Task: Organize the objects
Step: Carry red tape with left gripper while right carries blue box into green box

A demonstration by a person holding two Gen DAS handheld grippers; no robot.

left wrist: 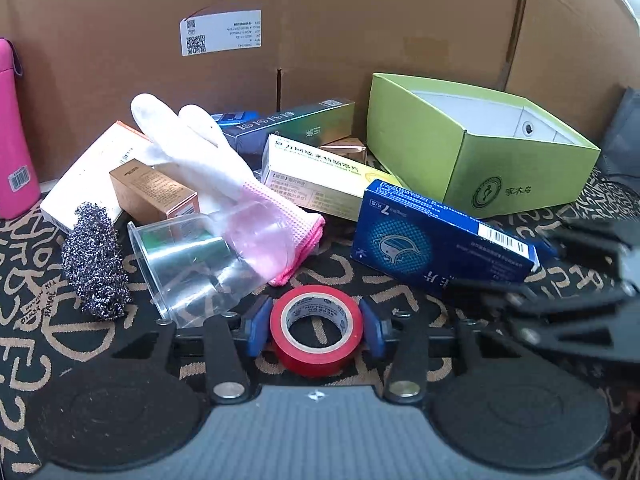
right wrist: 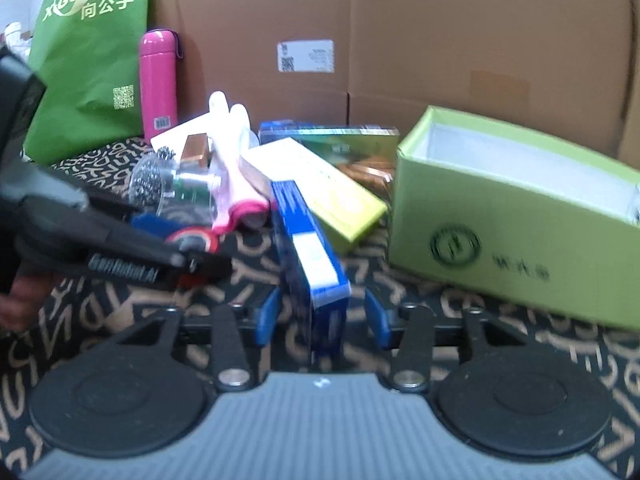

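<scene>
so i'm at the grab stage on both sides here. left gripper (left wrist: 316, 326) has the red tape roll (left wrist: 316, 330) sitting right between its blue pads, and they look pressed against both sides of the roll, so i'd call that clamped. right gripper (right wrist: 320, 316) straddles the near end of the blue medicine box (right wrist: 310, 264), but i see gaps either side, so the jaws are apart, not gripping yet. the roll and the box both lie on the patterned cloth (left wrist: 36, 300), just in front of the clutter pile. next up i reckon: squeeze the right, lift both, carry them over to the open green box (right wrist: 516, 236) on the right.
</scene>
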